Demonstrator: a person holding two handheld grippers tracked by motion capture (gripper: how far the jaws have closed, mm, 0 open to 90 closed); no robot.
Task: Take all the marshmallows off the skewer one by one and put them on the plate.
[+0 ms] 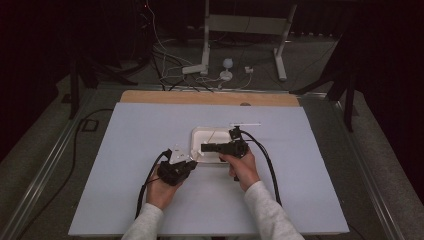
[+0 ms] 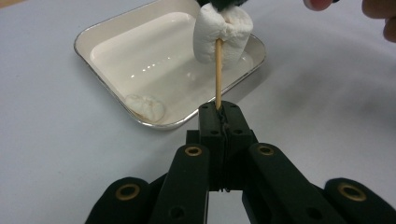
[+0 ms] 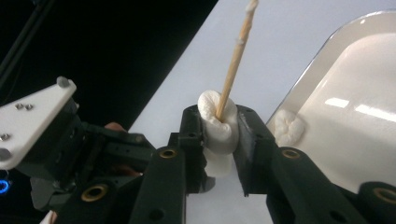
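Threading marshmallows onto a skewer, judged about halfway. Left gripper (image 2: 219,109) fingers pressed together on the base of the wooden skewer (image 2: 218,74), held upright just beside the near edge of the white tray (image 2: 100,70). Right gripper (image 3: 219,128) fingers pinching one marshmallow (image 3: 217,126), visibly squeezed between the pads, with skewer passing through it and tip poking out the far side. Pierced marshmallow hanging over the tray's near edge, sitting high on the stick, well apart from the left fingers. Second marshmallow (image 2: 145,107) lying loose inside the tray, in its near corner, untouched. Left to do, by judgement: slide first piece further down, release, pick up and spear the one remaining in the tray. Tray resting near the middle of the bench (image 1: 125,165).
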